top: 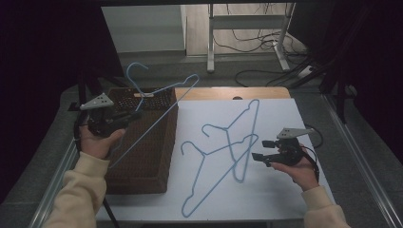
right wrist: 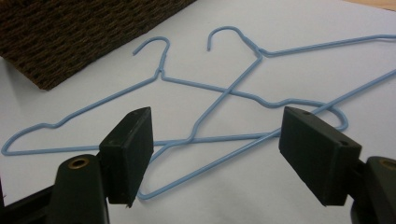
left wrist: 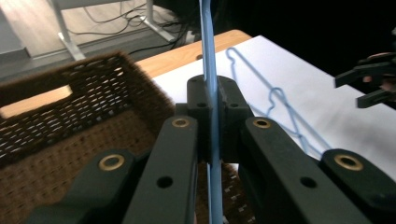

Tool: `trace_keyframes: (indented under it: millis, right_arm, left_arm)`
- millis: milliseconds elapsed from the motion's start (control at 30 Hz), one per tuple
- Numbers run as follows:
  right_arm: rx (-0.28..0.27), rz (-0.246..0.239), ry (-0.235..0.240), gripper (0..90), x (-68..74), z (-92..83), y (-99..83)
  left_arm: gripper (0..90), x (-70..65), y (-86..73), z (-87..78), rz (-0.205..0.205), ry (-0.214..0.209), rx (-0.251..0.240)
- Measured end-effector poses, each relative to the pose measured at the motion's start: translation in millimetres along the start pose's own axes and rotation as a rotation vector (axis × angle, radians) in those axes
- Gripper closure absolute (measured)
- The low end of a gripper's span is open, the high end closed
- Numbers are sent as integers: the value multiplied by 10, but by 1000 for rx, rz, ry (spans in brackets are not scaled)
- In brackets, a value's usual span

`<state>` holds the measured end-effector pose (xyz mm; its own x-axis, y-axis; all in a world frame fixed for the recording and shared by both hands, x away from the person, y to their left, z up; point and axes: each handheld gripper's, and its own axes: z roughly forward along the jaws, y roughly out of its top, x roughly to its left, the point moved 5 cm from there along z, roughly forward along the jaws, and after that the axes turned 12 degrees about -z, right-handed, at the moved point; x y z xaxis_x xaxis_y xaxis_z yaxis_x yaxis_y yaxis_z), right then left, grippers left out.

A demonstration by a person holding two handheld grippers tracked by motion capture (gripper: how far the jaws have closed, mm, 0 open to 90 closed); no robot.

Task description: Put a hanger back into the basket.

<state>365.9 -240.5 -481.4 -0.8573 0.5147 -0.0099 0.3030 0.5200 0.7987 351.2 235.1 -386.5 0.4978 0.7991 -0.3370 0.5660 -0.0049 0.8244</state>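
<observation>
Wicker basket at nine o'clock: your left gripper, jaws clamped on a blue hanger, holds it tilted above the basket; lowering it inside looks next. Two crossed hangers lie at centre; your right gripper waits wide open, empty, at three o'clock. No writing is legible

held hanger – light blue wire, upper left of frame. two hangers on sheet, centre – same light blue. basket, left – dark brown, woven pattern. sheet – white. table edge, top centre – light wood. grippers black, grey plates. sleeves cream.
</observation>
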Motion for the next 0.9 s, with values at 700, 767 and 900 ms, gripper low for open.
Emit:
trace_keyframes:
  millis: [700,767,900]
  right_arm:
    - [30,-3,1,253,3,48,-39]
    - [34,-3,2,253,4,54,-42]
    - [39,-6,3,252,7,68,-46]
  left_arm:
    - [857,664,-266,-44,-91,104,52]
    - [857,704,-297,-50,-99,110,57]
    - [857,759,-353,-51,-116,107,64]
